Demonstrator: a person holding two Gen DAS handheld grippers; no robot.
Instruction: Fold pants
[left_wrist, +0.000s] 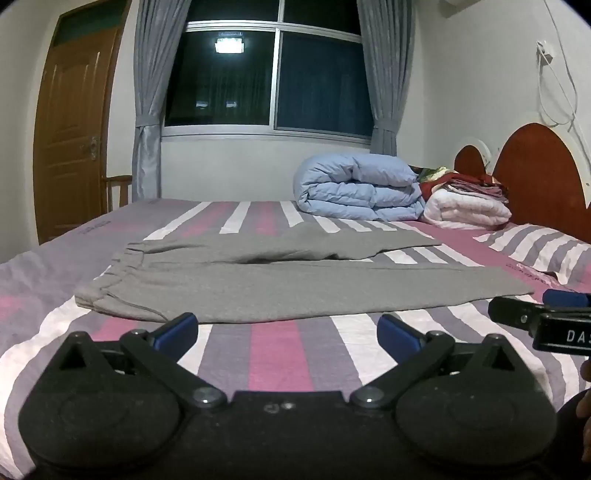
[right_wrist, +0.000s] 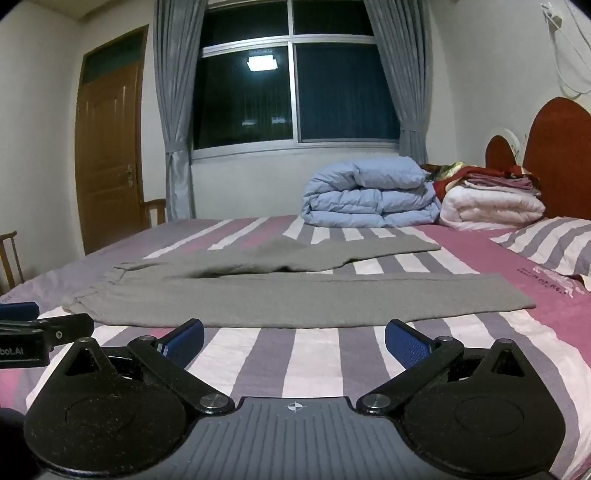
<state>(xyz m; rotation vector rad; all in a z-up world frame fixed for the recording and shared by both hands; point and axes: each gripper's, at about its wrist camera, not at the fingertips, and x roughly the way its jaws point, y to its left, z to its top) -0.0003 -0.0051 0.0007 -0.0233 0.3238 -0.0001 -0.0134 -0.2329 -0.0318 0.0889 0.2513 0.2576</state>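
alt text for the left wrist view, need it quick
Grey pants lie spread flat and unfolded on a striped bed, waistband at left. The open left gripper hovers just short of them, holding nothing; the right gripper shows at the right edge.

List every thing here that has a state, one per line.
Pants: spread flat on the bed, unfolded, legs apart.
Left gripper: open, empty.
Right gripper: open, empty.
Blue duvet: folded.
White quilt: folded.
Door: shut.
Curtains: drawn back, tied.
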